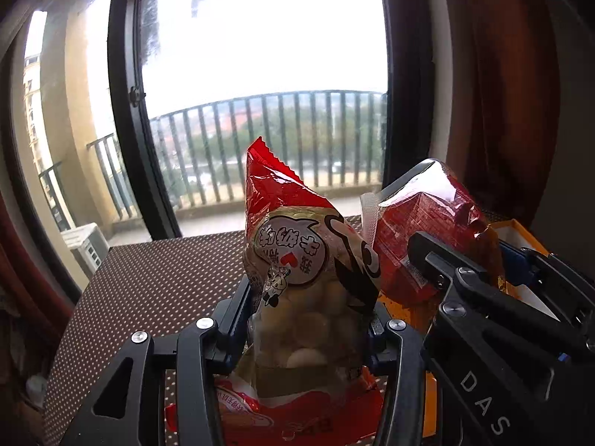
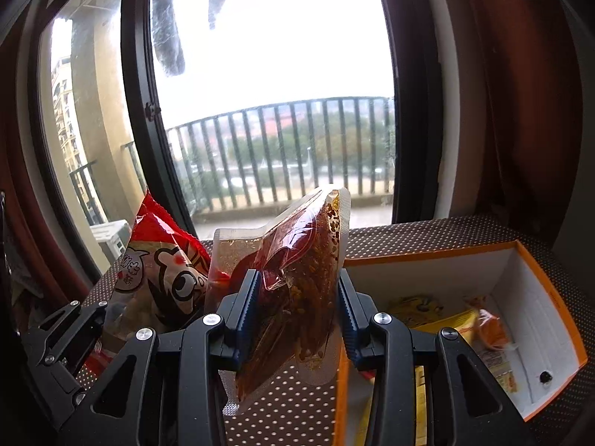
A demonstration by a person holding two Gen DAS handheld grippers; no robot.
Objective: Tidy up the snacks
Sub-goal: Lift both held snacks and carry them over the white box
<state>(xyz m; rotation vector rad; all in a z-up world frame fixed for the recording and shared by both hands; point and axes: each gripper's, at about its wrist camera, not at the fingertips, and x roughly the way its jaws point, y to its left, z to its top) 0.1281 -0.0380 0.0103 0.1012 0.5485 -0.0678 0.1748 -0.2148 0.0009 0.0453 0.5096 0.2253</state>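
Left tool (image 1: 308, 319) clamped the red-and-clear crinkly bag of pale round sweets (image 1: 297, 260); right tool (image 2: 297, 308) pinched the clear, saucy vacuum pouch (image 2: 293, 278). Both aloft, light, floppy, slippery — mid-body grip looked best.

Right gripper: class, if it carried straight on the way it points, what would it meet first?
Probably the dotted tabletop near its far edge, then the window glass. The right gripper already grips a clear pouch of reddish snack, which leads. Depth is unclear.
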